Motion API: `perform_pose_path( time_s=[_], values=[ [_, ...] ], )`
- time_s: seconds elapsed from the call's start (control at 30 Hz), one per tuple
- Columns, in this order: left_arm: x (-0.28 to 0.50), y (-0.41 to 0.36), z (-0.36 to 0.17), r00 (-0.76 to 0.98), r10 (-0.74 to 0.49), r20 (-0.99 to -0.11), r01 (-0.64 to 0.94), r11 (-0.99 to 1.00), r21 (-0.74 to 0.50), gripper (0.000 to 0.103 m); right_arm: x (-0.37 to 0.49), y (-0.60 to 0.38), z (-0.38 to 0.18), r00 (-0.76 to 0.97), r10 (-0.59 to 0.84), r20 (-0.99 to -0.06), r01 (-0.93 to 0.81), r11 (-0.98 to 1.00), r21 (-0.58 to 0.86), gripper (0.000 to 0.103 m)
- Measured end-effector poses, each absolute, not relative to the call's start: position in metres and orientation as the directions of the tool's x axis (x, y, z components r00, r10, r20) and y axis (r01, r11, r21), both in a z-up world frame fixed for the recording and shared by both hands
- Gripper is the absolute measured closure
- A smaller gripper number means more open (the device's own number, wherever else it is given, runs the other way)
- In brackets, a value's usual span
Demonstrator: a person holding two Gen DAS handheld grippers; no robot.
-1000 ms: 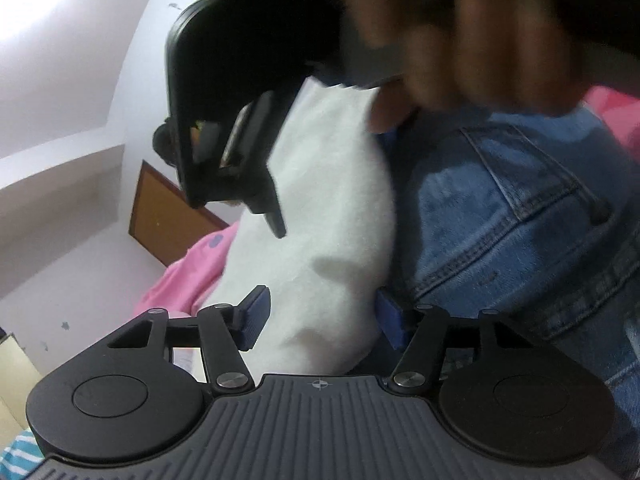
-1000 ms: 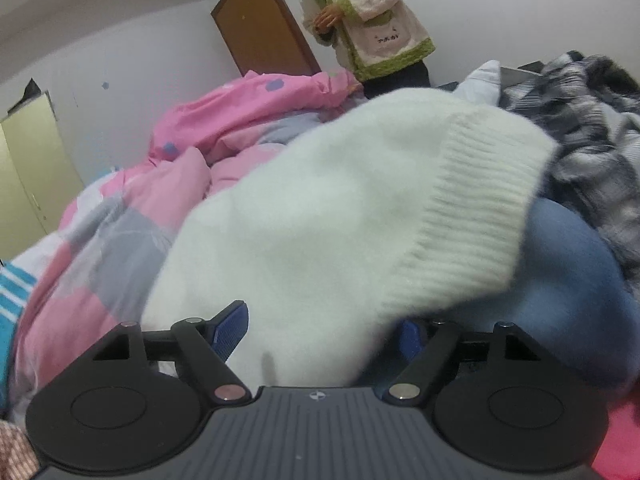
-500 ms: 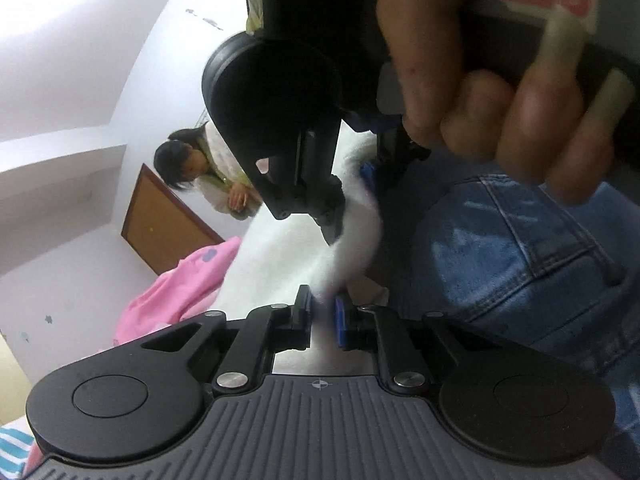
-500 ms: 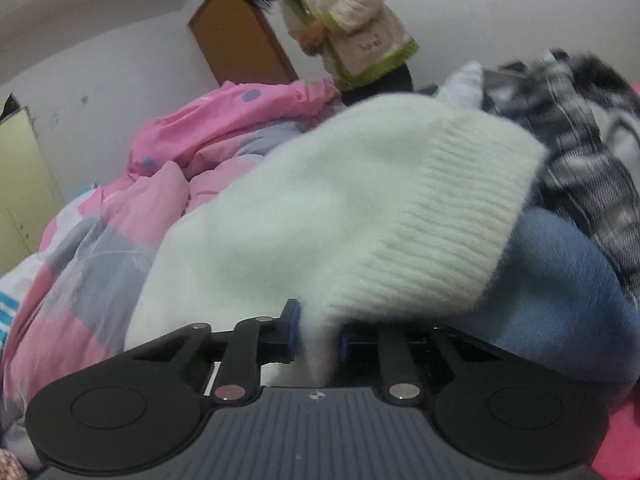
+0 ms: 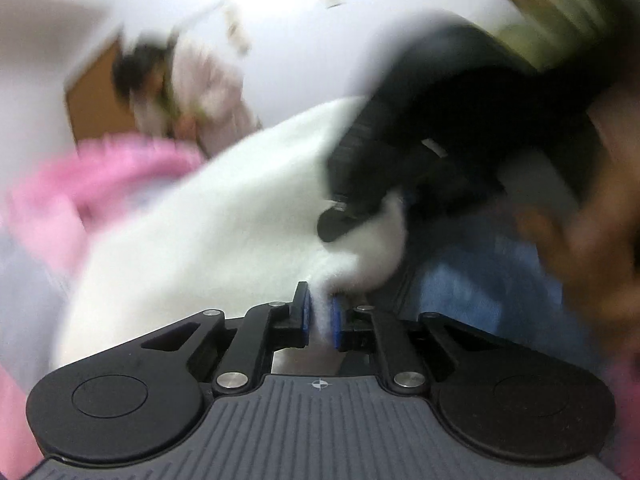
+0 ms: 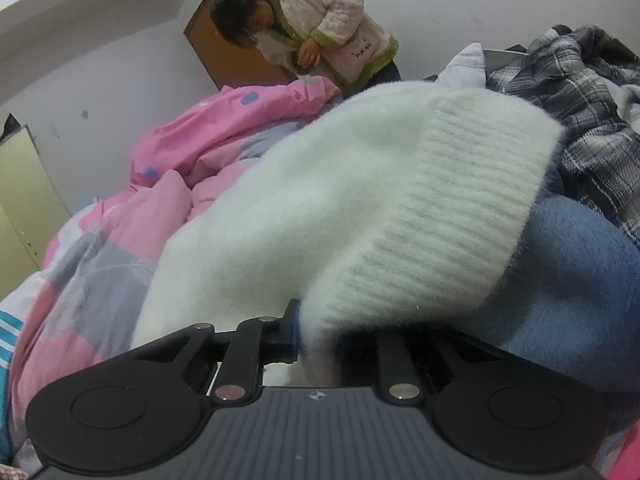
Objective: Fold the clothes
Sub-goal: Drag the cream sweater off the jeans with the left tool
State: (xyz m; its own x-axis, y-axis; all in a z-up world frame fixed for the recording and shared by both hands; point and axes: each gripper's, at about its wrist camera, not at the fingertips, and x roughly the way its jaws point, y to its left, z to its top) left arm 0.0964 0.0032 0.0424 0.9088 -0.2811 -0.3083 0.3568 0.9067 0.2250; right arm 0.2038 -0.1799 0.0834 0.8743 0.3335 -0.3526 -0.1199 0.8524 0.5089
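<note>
A fluffy white sweater (image 6: 340,200) with a ribbed hem lies over blue jeans (image 6: 580,280) on the bed. My right gripper (image 6: 316,328) has its jaws closing on the sweater's near edge, and the fabric covers the right pad. In the blurred left wrist view my left gripper (image 5: 320,306) also has its jaws closing, with a pinch of the white sweater (image 5: 224,232) pressed between its blue pads. The other gripper (image 5: 372,216) grips the same edge just beyond, held by a hand (image 5: 592,248). The jeans (image 5: 480,292) lie underneath on the right.
A pink and grey quilt (image 6: 132,232) is piled at the left. A grey plaid garment (image 6: 580,92) lies at the back right. A person in a cream jacket (image 6: 328,20) bends over the bed's far side, by a brown door (image 6: 224,52). A pale cabinet (image 6: 24,200) stands at the left.
Both grippers went from open to pinched on the white sweater's edge. The left gripper rolled and rose, which blurs its view; the right one stayed in place.
</note>
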Motion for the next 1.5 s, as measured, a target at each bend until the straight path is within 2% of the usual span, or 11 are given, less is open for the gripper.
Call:
perform_pose_path(
  time_s=[0.13, 0.17, 0.27, 0.37, 0.5, 0.57, 0.67, 0.8, 1.2, 1.5],
  values=[
    [0.103, 0.028, 0.077, 0.830, -0.446, -0.333, 0.390, 0.893, -0.224, 0.095, 0.194, -0.178, 0.091, 0.883, 0.349, -0.314, -0.160, 0.853, 0.497, 0.087],
    [0.107, 0.034, 0.060, 0.811, -0.475, -0.341, 0.398, 0.876, -0.274, 0.095, 0.192, -0.177, 0.094, 0.885, 0.351, -0.306, -0.172, 0.858, 0.484, 0.087],
    [0.112, 0.057, 0.074, 0.767, -0.548, -0.335, 0.399, 0.815, -0.420, 0.096, 0.185, -0.179, 0.100, 0.885, 0.373, -0.280, -0.205, 0.850, 0.485, 0.088],
    [0.115, 0.087, 0.052, 0.708, -0.635, -0.309, 0.428, 0.733, -0.529, 0.096, 0.177, -0.184, 0.108, 0.882, 0.413, -0.226, -0.251, 0.819, 0.517, 0.088],
    [0.112, 0.099, 0.052, 0.654, -0.697, -0.294, 0.483, 0.684, -0.547, 0.096, 0.170, -0.189, 0.117, 0.870, 0.446, -0.210, -0.290, 0.808, 0.512, 0.088],
    [0.145, 0.096, 0.063, 0.634, -0.714, -0.297, 0.502, 0.672, -0.544, 0.096, 0.164, -0.193, 0.116, 0.864, 0.459, -0.207, -0.298, 0.798, 0.524, 0.088],
    [0.156, 0.086, 0.083, 0.609, -0.731, -0.309, 0.531, 0.664, -0.526, 0.096, 0.155, -0.191, 0.116, 0.856, 0.473, -0.206, -0.316, 0.797, 0.515, 0.088],
    [0.152, 0.103, 0.079, 0.561, -0.770, -0.304, 0.530, 0.616, -0.583, 0.096, 0.145, -0.187, 0.119, 0.844, 0.494, -0.210, -0.343, 0.797, 0.497, 0.088],
    [0.143, 0.092, 0.082, 0.432, -0.833, -0.345, 0.619, 0.552, -0.559, 0.097, 0.121, -0.183, 0.130, 0.784, 0.587, -0.204, -0.439, 0.756, 0.486, 0.088],
    [0.130, 0.072, 0.081, 0.319, -0.876, -0.363, 0.653, 0.481, -0.586, 0.097, 0.091, -0.198, 0.123, 0.741, 0.639, -0.206, -0.456, 0.704, 0.545, 0.088]
  ],
)
